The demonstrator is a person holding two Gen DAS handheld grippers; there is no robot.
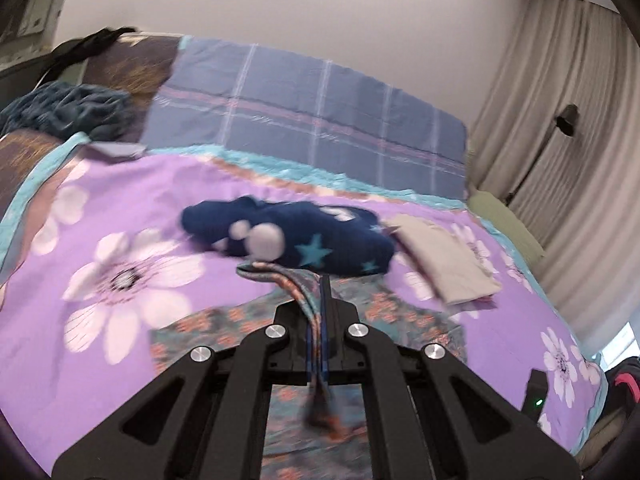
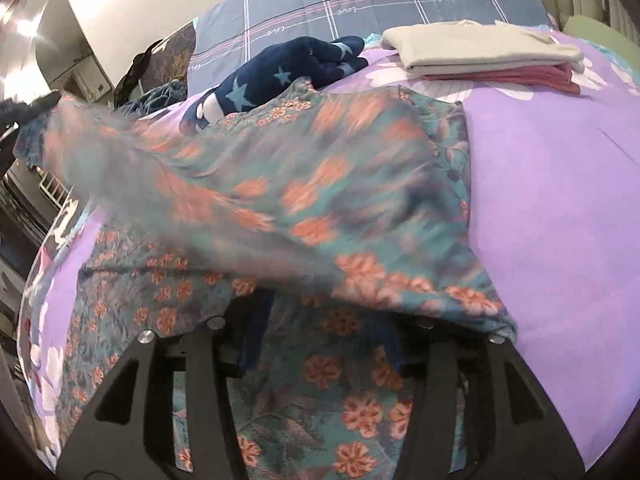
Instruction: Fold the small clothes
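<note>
A purple bedspread printed with large white flowers fills both views. At its far edge, toward twelve o'clock, lies a blue-grey plaid pillow. No container appears; everything rests straight on the bedding.

The teal floral garment with orange blossoms lies spread at the near middle of the bed, at six o'clock in the left wrist view. One layer is raised and blurred across the right wrist view, draping over the lower layer and hiding the fingertips there.

Beyond the garment, at about eleven o'clock in the right wrist view, sits a navy star-patterned piece. At one o'clock is a folded stack, cream on top and pink beneath.

The left gripper is clamped on a bunched edge of the floral garment. The right gripper has its blue pads set wide apart, with cloth draped over them.
</note>
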